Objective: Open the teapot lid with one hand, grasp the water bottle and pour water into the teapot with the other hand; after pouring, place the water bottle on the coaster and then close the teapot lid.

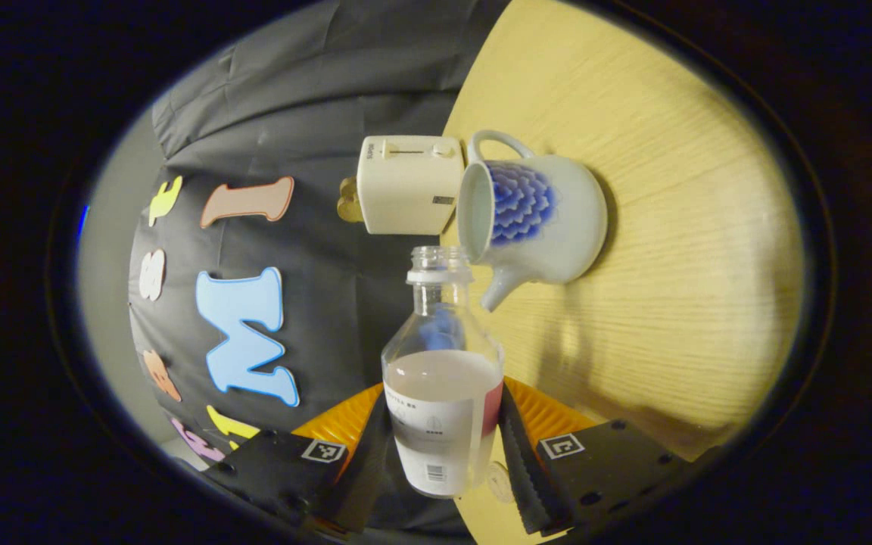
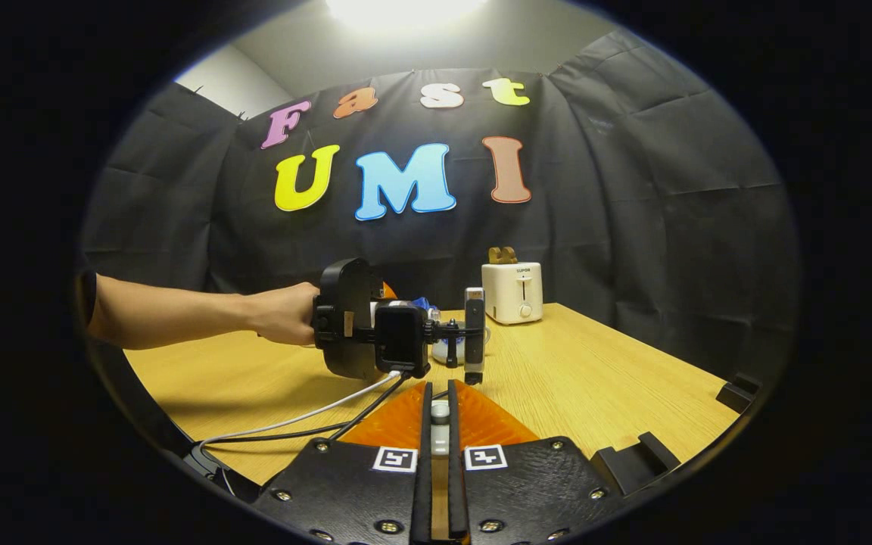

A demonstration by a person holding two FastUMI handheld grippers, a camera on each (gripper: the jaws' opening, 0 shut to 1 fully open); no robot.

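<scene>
Pouring stage, seen along both tools. Your left gripper [image 1: 443, 446] pinches the water bottle [image 1: 442, 378] across its labelled lower body, one finger on each side, and has rolled it onto its side so that the uncapped mouth points at the teapot [image 1: 534, 219], whose wide opening stands bare just beyond the neck; the spout lies nearest the bottle. The teapot rests on the wooden table [image 1: 671, 227], just beside a cream toaster [image 1: 408, 184] at the back wall. Expect the bottle to handle as a thin, clear plastic shell, about half full: light, somewhat squashy under the fingers, and smooth at the label, with liquid that shifts its weight toward the neck as you tip; a hold low on the body, as here, keeps the mouth free (squeeze too hard and the wall may buckle). The teapot looks like glazed ceramic, so judge it heavy, rigid, slick and chip-prone; its looped handle is the sound place to take it. Your right gripper [image 2: 440, 431] is pressed nearly together on a small knobbed object, probably the teapot lid [image 2: 440, 415], though little of it is visible between the fingers. From the right gripper view, the hand [image 2: 284, 314] carrying the other tool hides most of the bottle and teapot. No stream of water can be made out at the mouth, the water level inside the teapot is hidden, and part of the label is covered by the fingers.
</scene>
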